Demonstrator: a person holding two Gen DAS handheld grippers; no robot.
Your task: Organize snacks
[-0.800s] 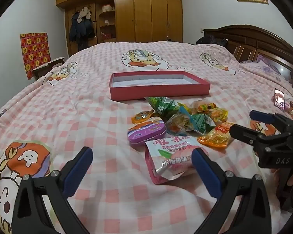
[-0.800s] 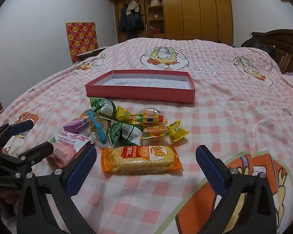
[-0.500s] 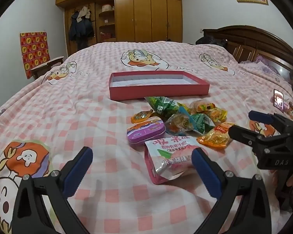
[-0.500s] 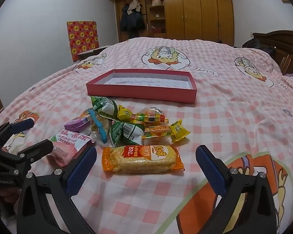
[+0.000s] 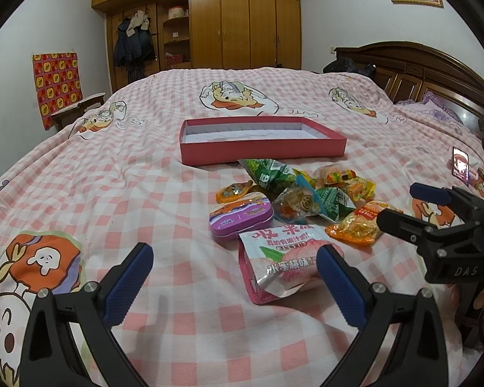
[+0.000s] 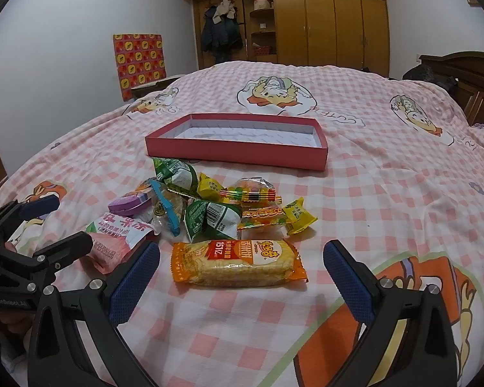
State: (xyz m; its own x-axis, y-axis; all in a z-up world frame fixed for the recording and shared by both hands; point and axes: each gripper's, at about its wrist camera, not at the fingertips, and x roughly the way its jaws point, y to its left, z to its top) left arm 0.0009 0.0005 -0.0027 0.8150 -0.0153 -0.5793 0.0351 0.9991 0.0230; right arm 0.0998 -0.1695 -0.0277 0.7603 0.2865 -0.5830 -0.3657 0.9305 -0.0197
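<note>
A pile of snacks lies on the bed in front of an empty red box (image 5: 261, 148) (image 6: 238, 153). Nearest my left gripper (image 5: 234, 283) is a pink peach pouch (image 5: 282, 258) (image 6: 113, 238), with a purple tin (image 5: 240, 216) (image 6: 132, 203) behind it. My left gripper is open and empty, its right finger beside the pouch. My right gripper (image 6: 240, 274) is open and empty, straddling an orange cracker packet (image 6: 238, 262) (image 5: 358, 225). Green packets (image 6: 209, 222) and yellow candies (image 6: 298, 216) lie between the packet and the box.
The bed carries a pink checked cover (image 5: 113, 193) with cartoon prints. A wooden headboard (image 5: 419, 74) stands at the right, wardrobes (image 5: 242, 22) at the far wall. A phone (image 5: 460, 164) lies on the cover at the right. The right gripper shows in the left wrist view (image 5: 413, 206).
Both grippers have shifted very slightly; the snacks and the box have not moved. Both stay open.
</note>
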